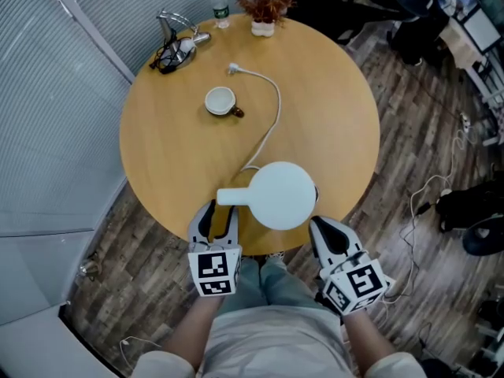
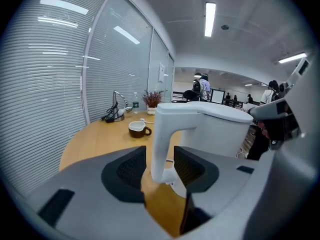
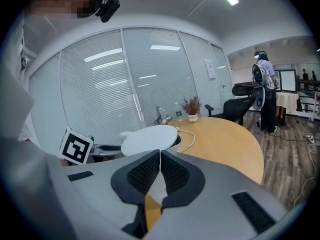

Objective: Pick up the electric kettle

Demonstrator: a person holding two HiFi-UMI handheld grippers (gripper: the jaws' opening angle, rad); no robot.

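L tongs (image 2: 160,165) open w/ kettle (image 2: 220,129) handle (image 2: 163,134) between.

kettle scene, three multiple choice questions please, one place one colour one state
1. Where is the cup on the table?
A. beyond the electric kettle, nearer the middle
B. on the kettle's lid
C. at the right edge

2. What colour is the electric kettle?
A. black
B. white
C. red

3. How do the jaws of the left gripper stand?
A. shut on the cup
B. shut together, empty
C. apart, with the kettle handle between them

Answers: 1 A, the head view shows it past the kettle; 2 B, body and lid are white; 3 C, a gap shows beside the handle.
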